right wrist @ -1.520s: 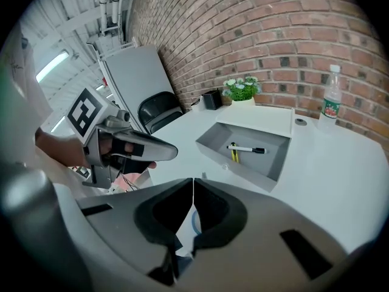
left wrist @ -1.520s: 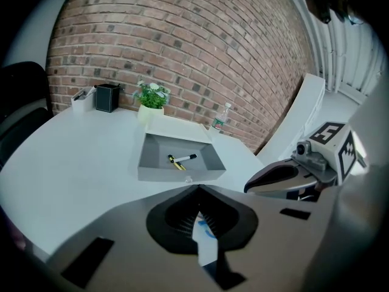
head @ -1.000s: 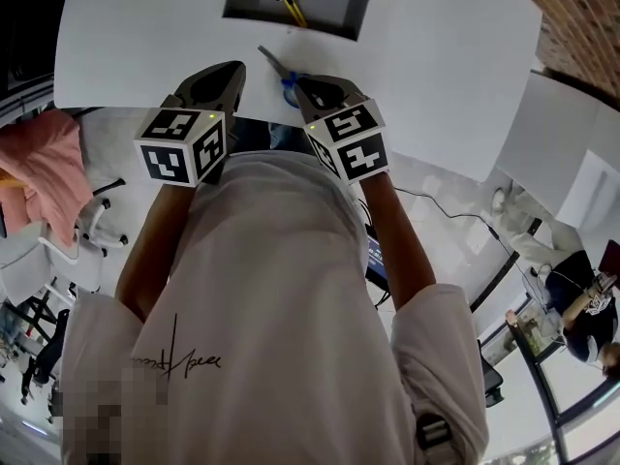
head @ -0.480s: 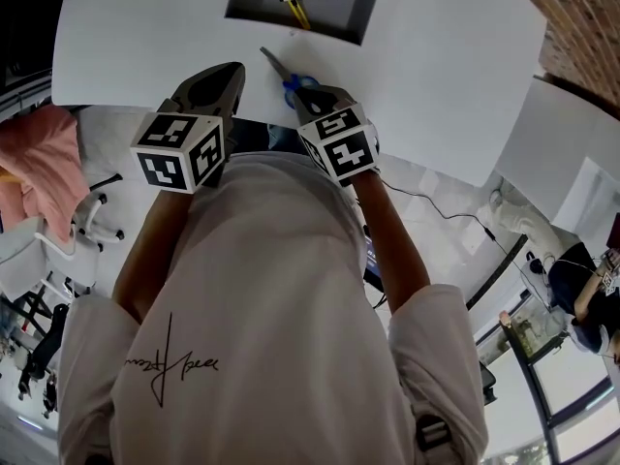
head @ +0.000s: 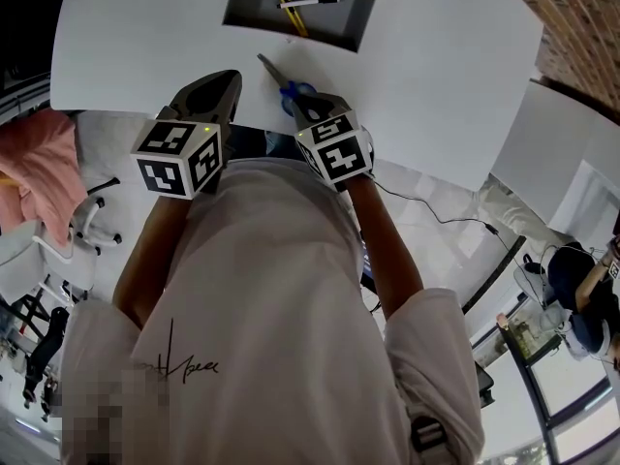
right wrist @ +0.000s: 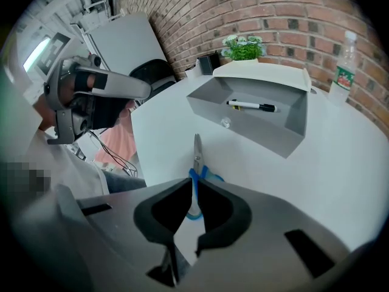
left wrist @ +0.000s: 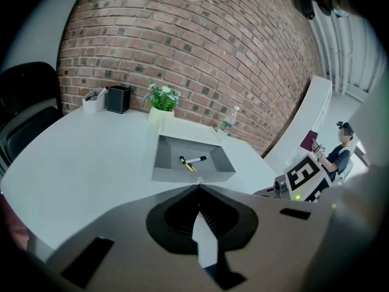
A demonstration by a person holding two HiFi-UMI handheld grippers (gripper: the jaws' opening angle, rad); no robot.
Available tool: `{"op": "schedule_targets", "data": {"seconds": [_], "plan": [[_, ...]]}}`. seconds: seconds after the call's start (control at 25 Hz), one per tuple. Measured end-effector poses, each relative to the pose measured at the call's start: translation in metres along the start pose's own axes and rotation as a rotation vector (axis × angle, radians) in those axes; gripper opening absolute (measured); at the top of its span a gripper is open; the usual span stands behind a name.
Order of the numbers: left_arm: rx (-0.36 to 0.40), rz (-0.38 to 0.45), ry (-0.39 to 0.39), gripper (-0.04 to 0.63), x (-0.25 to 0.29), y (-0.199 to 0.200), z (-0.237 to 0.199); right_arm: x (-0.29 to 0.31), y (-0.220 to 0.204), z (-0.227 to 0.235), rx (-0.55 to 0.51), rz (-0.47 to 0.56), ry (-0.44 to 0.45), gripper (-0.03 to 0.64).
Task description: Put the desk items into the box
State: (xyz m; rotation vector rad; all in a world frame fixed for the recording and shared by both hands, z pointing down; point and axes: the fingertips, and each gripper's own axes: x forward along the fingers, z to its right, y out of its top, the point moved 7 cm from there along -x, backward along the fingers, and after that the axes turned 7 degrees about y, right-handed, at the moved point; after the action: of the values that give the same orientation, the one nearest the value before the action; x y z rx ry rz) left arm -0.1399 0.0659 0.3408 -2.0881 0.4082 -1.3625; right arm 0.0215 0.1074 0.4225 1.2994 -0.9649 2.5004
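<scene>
1. The step in hand looks like the pickup of the scissors [right wrist: 197,154], the one desk item left on the white table [right wrist: 340,181].
2. The right gripper [right wrist: 194,180] points steeply down over their blue handles with its jaws almost together, only a slit between the tips.
3. The blue handle shows through that slit, at or just under the tips. Since the scissors lie flat on the table, this is probably not a grip yet, though no view shows whether the tips touch them.
4. To do it well, the jaws need to part enough to straddle the handle neck. They should close where the two loops meet, so that the blades stay together and the scissors hang without swinging.
5. From the right gripper, the blades run straight ahead and away, with their point aimed towards the grey box [right wrist: 292,129].
6. The box stands beyond the blade tip, ahead and a little to the right, apart from the scissors. It already holds a marker pen [right wrist: 251,106] and a yellow pencil [head: 294,22].
7. The left gripper [left wrist: 197,187] hangs beside the right one with its jaws closed on nothing, and the box lies ahead of it too.
</scene>
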Motion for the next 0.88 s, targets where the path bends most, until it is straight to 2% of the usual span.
{"op": "schedule_targets", "data": {"seconds": [0.28, 0.36, 0.64, 0.88], "plan": [[-0.006, 0.001, 0.003, 0.005, -0.002, -0.002, -0.002, 0.006, -0.002, -0.001, 0.007, -0.029, -0.011, 0.043], [-0.008, 0.0, 0.003, 0.005, -0.001, -0.003, -0.002, 0.008, -0.003, -0.001, 0.009, -0.035, -0.012, 0.131], [-0.011, -0.001, 0.002, 0.005, 0.0, -0.004, -0.002, 0.011, -0.009, 0.002, 0.008, -0.073, -0.053, 0.132], [-0.015, -0.003, 0.006, 0.005, 0.001, -0.004, -0.005, 0.017, -0.009, 0.005, -0.045, -0.142, -0.104, 0.132]]}}
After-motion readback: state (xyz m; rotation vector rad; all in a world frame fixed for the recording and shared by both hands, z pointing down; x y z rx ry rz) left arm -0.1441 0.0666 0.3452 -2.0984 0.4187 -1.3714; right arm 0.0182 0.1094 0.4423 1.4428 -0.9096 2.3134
